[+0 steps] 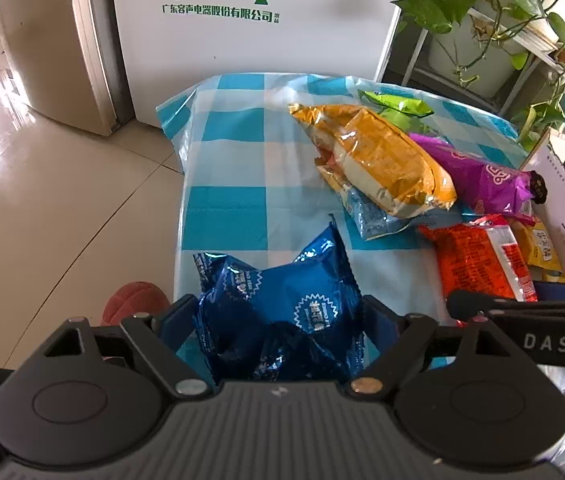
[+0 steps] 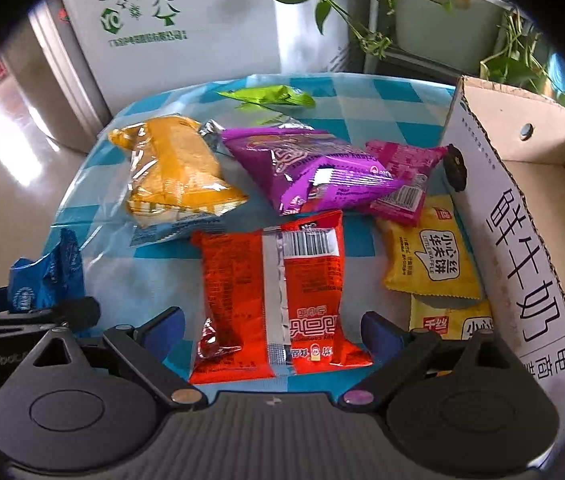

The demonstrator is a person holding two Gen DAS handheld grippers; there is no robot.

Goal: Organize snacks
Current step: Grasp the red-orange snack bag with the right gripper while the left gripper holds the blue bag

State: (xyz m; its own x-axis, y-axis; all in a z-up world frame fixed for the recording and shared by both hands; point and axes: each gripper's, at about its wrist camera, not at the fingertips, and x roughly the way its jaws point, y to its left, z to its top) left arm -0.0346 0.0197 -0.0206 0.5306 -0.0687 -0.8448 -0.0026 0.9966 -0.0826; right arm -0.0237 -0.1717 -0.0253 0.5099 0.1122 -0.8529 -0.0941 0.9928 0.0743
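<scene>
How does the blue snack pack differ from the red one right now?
The blue pack sits crumpled between the left claw's fingers; the red pack lies flat on the checked cloth, between the right claw's open fingers, ungripped. Blue shows round seals; red shows a barcode and back seam. Both are shiny foil.

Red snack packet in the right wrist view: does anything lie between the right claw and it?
Nothing visible does. The red snack packet lies flat on the checked tablecloth, its near end already between the open fingers of the right claw. The yellow waffle packets lie off to its right, beside the cardboard box.
</scene>
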